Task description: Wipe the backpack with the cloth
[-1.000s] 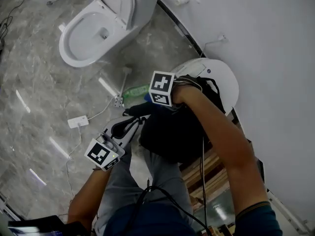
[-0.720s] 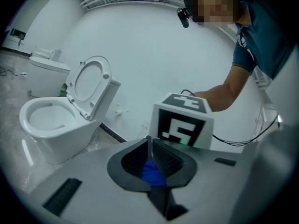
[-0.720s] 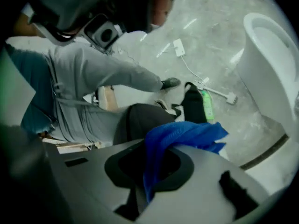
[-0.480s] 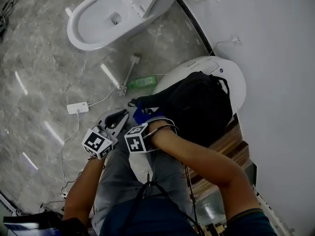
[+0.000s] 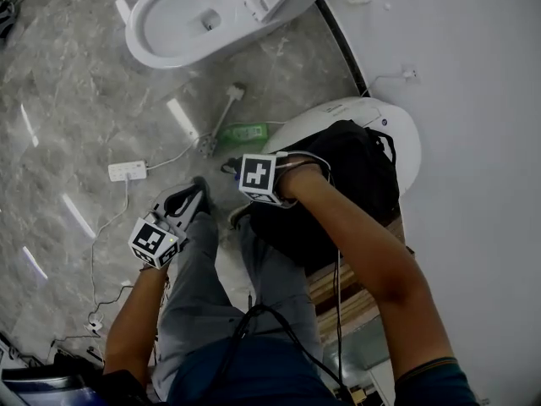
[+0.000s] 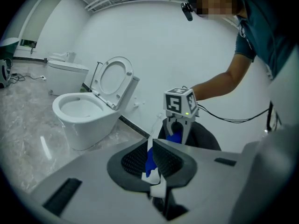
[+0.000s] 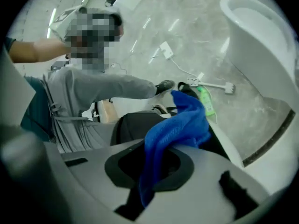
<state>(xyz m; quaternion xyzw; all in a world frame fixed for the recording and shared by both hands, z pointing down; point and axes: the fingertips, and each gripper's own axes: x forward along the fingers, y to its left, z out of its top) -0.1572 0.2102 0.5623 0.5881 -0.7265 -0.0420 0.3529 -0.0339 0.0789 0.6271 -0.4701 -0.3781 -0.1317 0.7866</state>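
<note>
The black backpack (image 5: 342, 184) lies on a white toilet lid (image 5: 399, 134); it also shows in the left gripper view (image 6: 208, 136) and the right gripper view (image 7: 135, 125). My right gripper (image 5: 252, 196) hangs over the pack's left edge, shut on the blue cloth (image 7: 180, 125), which bunches out past the jaws (image 6: 174, 136). My left gripper (image 5: 189, 198) stays apart, over the person's left knee. Its jaws stand together, with a thin blue and white sliver in the slit between them that I cannot identify.
A white toilet (image 5: 186, 24) with its seat raised stands at the far side. A green bottle (image 5: 245, 132), a power strip (image 5: 127, 171) and cables lie on the marble floor. Wooden slats (image 5: 355, 286) sit under the lid, and the white wall runs along the right.
The right gripper, over the pack a second ago, dipped down-left toward the knee and has come back up to the pack's left edge with the cloth. The left gripper drifted slightly left.
</note>
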